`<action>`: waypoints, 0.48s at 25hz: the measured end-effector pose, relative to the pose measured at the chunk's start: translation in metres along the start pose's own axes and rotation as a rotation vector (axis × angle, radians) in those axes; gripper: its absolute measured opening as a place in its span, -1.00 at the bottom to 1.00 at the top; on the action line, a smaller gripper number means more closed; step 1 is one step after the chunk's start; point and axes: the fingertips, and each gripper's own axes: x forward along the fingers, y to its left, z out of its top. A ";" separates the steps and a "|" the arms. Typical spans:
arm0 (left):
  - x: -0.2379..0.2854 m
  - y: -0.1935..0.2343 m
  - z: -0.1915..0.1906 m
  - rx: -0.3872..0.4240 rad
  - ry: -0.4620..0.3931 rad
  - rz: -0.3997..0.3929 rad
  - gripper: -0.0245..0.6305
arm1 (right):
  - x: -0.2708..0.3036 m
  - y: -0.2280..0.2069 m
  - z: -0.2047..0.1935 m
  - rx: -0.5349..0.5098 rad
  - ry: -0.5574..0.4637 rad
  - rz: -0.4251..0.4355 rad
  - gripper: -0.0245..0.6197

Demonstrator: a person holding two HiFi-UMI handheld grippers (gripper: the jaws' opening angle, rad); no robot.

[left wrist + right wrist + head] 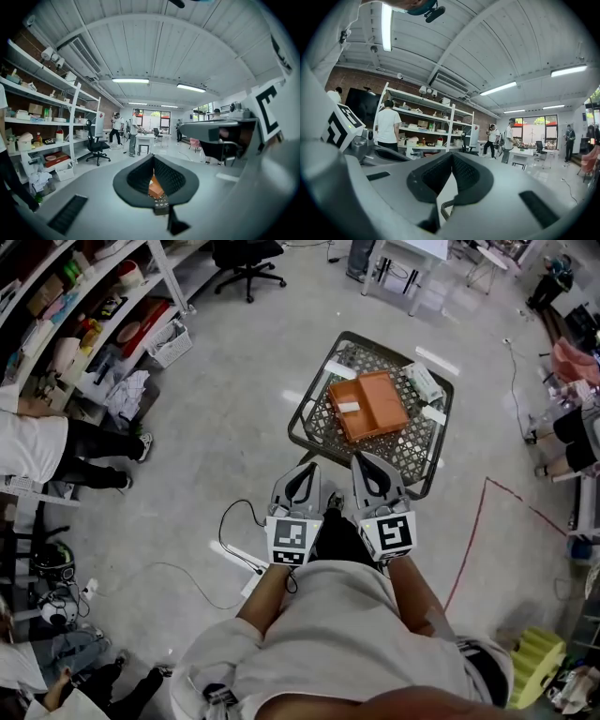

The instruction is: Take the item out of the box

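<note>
Short of the tabletop [409,446] | we held left gripper [311,468], right gripper [362,459] fingers clenched, empty | risk: unopened, they'd shove the box [367,405]

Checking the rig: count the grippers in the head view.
2. The left gripper and the right gripper sit side by side before the person, just short of the mesh table. None seems hidden.
</note>
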 end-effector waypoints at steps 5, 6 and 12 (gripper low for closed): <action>0.025 0.010 0.003 0.012 0.015 -0.005 -0.90 | 0.024 -0.018 -0.002 0.008 -0.001 0.006 -0.91; 0.032 0.012 0.003 0.011 0.021 -0.007 -0.90 | 0.030 -0.024 -0.003 0.011 -0.001 0.006 -0.91; 0.085 0.023 0.009 -0.013 0.039 -0.025 -0.90 | 0.067 -0.064 -0.012 0.033 0.011 0.007 -0.91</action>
